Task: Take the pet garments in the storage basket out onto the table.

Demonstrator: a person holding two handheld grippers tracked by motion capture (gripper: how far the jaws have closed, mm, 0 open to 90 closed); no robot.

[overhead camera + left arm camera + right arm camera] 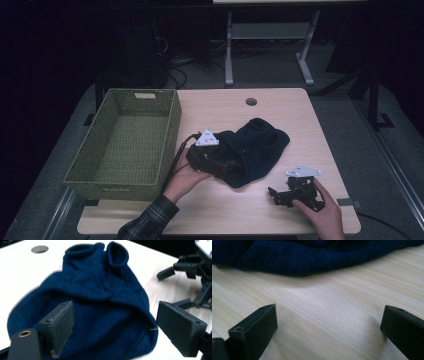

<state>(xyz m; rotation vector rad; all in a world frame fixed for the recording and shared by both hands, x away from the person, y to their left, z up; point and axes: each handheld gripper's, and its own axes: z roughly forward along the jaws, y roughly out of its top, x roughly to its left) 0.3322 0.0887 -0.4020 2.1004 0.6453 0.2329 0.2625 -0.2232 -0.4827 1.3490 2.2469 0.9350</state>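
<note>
Nearest us, our right gripper [280, 194] rests low over bare table [332, 300], jaws spread wide with nothing between them, the navy sweater [252, 150] just beyond its tips. We judge it is waiting its turn. Our left gripper [112, 332] is also spread, its jaws straddling the sweater's near edge, seemingly ready to pinch the fabric. Farther off, beyond the left hand [186, 176], sits the green woven basket [167, 132], empty, probably where the sweater is headed.

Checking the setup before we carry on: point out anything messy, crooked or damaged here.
Only the dark blue sweater stands out: it lies crumpled in a heap on the table, not flat or folded. The green basket sits upright and empty. No spill or damage shows.
</note>
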